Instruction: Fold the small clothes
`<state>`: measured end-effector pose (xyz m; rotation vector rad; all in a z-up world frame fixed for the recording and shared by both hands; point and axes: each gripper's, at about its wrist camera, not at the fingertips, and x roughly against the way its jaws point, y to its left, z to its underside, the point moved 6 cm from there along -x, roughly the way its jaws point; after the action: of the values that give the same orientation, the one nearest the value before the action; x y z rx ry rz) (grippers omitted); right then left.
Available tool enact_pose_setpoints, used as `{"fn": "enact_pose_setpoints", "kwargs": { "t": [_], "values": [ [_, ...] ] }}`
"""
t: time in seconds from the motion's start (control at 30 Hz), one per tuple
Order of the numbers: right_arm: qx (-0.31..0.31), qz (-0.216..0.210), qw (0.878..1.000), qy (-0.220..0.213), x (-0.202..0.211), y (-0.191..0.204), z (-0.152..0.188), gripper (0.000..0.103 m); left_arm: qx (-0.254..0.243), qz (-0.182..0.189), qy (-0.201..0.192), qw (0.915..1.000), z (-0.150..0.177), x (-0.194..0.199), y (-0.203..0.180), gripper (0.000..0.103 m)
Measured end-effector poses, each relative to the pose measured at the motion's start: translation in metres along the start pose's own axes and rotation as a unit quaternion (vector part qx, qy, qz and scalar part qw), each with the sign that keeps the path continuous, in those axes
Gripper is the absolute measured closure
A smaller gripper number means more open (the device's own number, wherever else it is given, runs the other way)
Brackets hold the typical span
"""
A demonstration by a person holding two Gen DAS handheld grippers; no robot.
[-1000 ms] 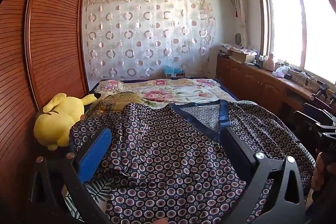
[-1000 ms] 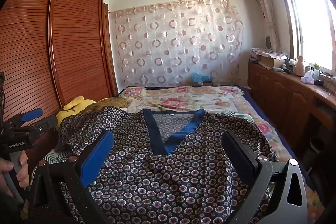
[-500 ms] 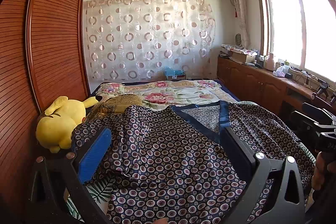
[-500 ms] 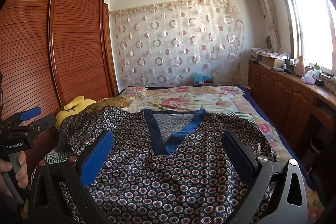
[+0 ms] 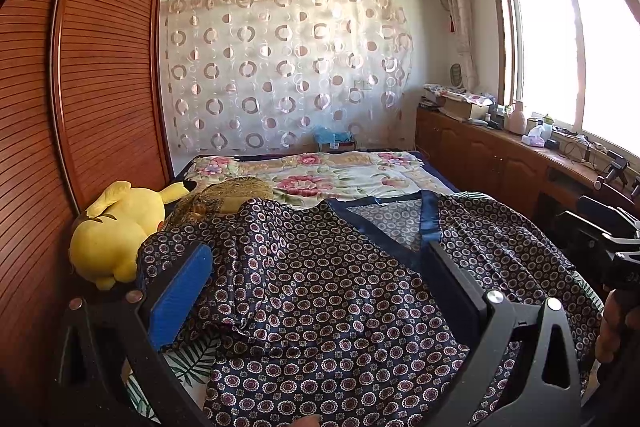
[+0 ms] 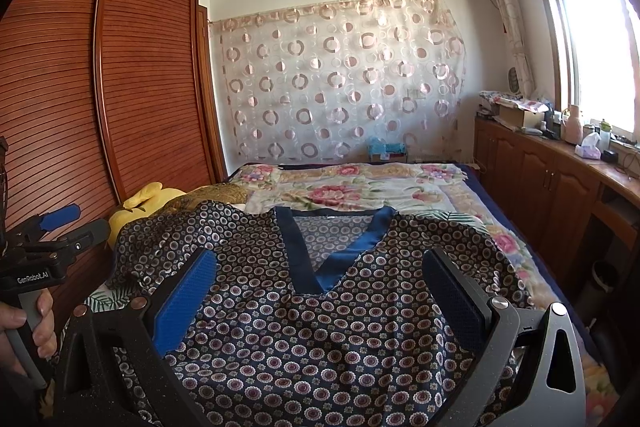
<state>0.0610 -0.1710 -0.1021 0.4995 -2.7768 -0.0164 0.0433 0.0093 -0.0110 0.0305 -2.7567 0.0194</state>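
Note:
A dark navy top with a circle print and a blue V-neck band lies spread front-up on the bed; it also shows in the right wrist view. Its left sleeve is bunched. My left gripper is open and empty above the top's left half. My right gripper is open and empty above the top's middle, below the neckline. The left gripper also shows at the left edge of the right wrist view, hand-held.
A floral quilt covers the bed beyond the top. A yellow plush toy and a gold cushion lie at the bed's left edge by the wooden wardrobe. A wooden cabinet run lines the right wall.
The left gripper's view has tilted up slightly. The top and both open grippers otherwise stay as they were.

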Motion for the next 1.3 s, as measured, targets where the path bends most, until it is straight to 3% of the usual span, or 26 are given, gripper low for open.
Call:
{"fn": "enact_pose_setpoints", "kwargs": {
  "t": [1.3],
  "values": [
    [0.000, -0.004, 1.000, 0.002, -0.0022, 0.0001, -0.0008, 0.000, -0.001, -0.003, -0.003, 1.0000, -0.0036, 0.0003, 0.0035, 0.000]
  ]
}}
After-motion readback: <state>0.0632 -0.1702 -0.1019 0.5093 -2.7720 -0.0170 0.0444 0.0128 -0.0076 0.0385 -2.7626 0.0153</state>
